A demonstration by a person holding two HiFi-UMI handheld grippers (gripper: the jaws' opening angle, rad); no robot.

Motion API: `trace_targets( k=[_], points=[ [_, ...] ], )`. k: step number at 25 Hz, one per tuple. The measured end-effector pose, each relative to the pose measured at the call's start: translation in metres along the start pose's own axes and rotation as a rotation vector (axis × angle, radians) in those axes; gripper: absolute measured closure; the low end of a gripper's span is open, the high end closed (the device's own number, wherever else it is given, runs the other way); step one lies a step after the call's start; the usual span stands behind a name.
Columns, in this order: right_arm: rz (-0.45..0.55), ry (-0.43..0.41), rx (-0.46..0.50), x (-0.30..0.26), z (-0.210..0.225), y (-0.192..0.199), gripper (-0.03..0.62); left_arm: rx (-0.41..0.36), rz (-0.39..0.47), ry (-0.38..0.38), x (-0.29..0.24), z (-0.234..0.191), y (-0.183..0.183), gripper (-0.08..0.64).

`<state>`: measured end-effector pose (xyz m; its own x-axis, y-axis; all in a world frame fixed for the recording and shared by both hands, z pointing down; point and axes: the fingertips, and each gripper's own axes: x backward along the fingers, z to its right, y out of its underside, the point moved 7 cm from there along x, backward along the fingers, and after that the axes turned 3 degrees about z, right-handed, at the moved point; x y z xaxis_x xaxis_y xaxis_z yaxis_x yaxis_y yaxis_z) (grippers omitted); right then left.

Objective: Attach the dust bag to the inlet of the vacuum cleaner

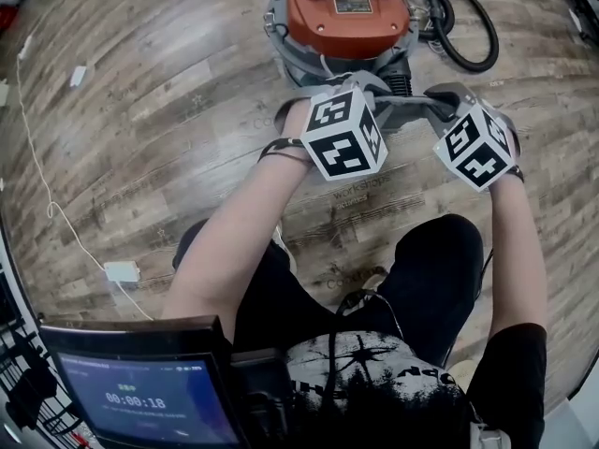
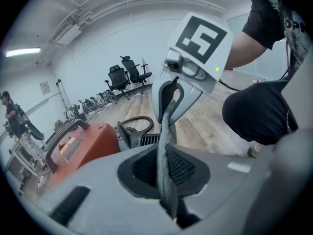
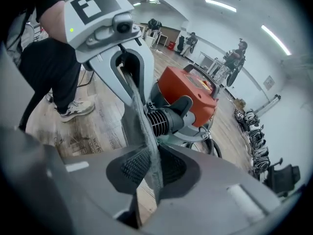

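The vacuum cleaner (image 1: 346, 12), with an orange top and a grey drum, stands on the wooden floor straight ahead. Just in front of it, my left gripper (image 1: 374, 90) and right gripper (image 1: 440, 96) face each other with a grey fabric dust bag (image 1: 407, 108) stretched between them. In the left gripper view the bag's edge (image 2: 165, 146) runs from my shut jaws up into the right gripper (image 2: 171, 102). In the right gripper view the fabric (image 3: 139, 121) runs from my jaws to the left gripper (image 3: 128, 77), beside the vacuum's black ribbed fitting (image 3: 166, 119). The bag's opening is hidden.
A black hose (image 1: 463, 26) loops right of the vacuum. A white adapter with its cable (image 1: 122, 271) lies on the floor at the left. A tablet screen (image 1: 150, 396) sits at the lower left. Office chairs (image 2: 129, 75) and people (image 3: 239, 58) stand far off.
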<state>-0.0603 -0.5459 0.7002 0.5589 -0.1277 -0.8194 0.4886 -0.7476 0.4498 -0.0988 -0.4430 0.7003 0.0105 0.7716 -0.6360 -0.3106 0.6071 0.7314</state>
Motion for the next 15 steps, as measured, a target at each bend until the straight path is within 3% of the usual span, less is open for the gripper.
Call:
trace_targets(
  k=[6,15],
  points=[
    [-0.042,0.043,0.048,-0.003,0.000,-0.001,0.551,-0.025,-0.006,-0.010,-0.002,-0.001,-0.004,0.529],
    [-0.056,0.099,0.246,0.008,-0.009,-0.041,0.555,0.077,-0.094,-0.017,-0.009,-0.003,0.030,0.531]
  ],
)
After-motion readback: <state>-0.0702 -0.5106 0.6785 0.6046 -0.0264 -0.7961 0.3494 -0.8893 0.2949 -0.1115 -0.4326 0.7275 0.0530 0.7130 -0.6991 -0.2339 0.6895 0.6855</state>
